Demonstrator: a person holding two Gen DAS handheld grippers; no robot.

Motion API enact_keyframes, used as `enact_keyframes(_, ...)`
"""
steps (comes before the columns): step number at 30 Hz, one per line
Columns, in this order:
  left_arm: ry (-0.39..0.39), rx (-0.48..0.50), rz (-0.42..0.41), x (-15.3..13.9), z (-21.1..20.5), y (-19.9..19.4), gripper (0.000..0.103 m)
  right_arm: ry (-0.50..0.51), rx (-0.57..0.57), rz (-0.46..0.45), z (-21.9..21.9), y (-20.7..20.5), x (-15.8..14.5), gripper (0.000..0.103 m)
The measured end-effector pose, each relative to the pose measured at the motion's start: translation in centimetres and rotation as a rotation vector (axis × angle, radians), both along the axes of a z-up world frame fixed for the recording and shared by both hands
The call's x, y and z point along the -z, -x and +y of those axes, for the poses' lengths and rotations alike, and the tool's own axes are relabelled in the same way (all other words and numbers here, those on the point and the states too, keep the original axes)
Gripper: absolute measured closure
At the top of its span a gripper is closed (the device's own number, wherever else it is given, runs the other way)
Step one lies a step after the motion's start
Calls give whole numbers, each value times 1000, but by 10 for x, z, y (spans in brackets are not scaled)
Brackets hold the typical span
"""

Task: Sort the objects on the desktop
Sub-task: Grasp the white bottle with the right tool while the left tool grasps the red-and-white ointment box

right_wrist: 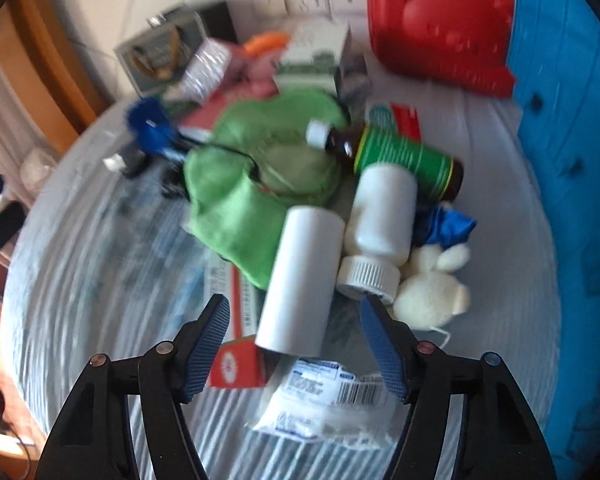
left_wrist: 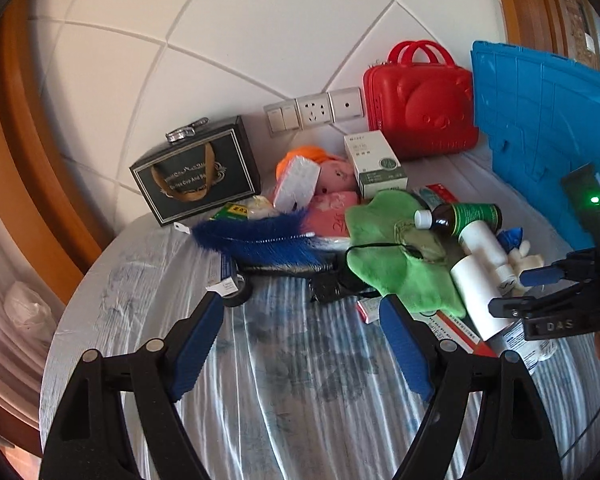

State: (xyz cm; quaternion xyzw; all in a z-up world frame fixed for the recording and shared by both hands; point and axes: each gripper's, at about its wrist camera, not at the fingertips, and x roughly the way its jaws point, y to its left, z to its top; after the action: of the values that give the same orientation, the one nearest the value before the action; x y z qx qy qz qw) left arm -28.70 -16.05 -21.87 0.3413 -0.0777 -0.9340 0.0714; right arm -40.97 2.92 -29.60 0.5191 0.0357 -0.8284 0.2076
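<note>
A pile of objects lies on the round table (left_wrist: 284,400). In the right wrist view, my open right gripper (right_wrist: 296,304) hovers with its fingers either side of a white tube (right_wrist: 300,276). Beside the tube lie a white capped bottle (right_wrist: 380,220), a brown bottle with a green label (right_wrist: 404,156), a green plush (right_wrist: 252,184) and a small white plush (right_wrist: 432,292). My left gripper (left_wrist: 302,304) is open and empty above bare table, just short of the green plush (left_wrist: 396,248). The right gripper also shows in the left wrist view (left_wrist: 524,292).
A red case (left_wrist: 420,108), a blue crate lid (left_wrist: 548,128) and a black gift box (left_wrist: 196,172) stand at the back wall. A blue feather (left_wrist: 260,236), a pink plush (left_wrist: 332,184), a white-green carton (left_wrist: 374,164), a red-white box (right_wrist: 236,364) and a plastic packet (right_wrist: 320,404) lie about.
</note>
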Motion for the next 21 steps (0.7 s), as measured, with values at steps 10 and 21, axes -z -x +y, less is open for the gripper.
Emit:
enact_keyframes(10,-123,40,-188,65,36,47,23,-26,-34,-97,-9,37,51,58)
enact_keyframes(21,-271,-29,-281,116,84,70,22,54,2,19,57,0,1,59)
